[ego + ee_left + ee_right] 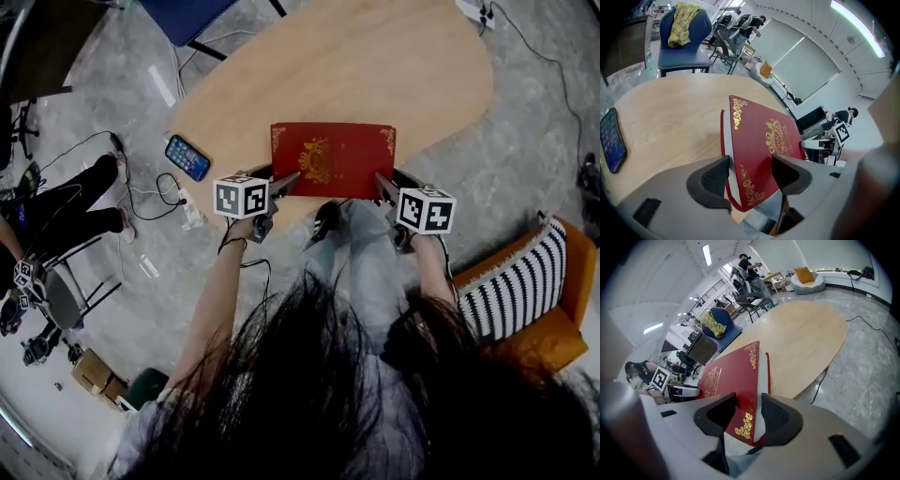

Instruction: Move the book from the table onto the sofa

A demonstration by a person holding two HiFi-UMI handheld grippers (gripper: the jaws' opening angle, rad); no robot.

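Observation:
A red book point(333, 159) with gold ornament lies across the near edge of the oval wooden table point(356, 66). My left gripper point(281, 180) is shut on its near left corner and my right gripper point(384, 185) is shut on its near right corner. In the left gripper view the book point(764, 145) tilts up off the tabletop point(670, 122) between the dark pads of the left gripper point(750, 176). In the right gripper view the book's corner point(731, 380) sits squeezed between the pads of the right gripper point(747, 411), its white page edge showing.
An orange sofa point(562, 328) with a striped cushion point(520, 286) stands at the right, close to me. A phone point(187, 157) lies on the table's left edge. A blue chair point(684, 42) stands beyond the table. Cables cross the floor, and a seated person's legs point(66, 211) are at the left.

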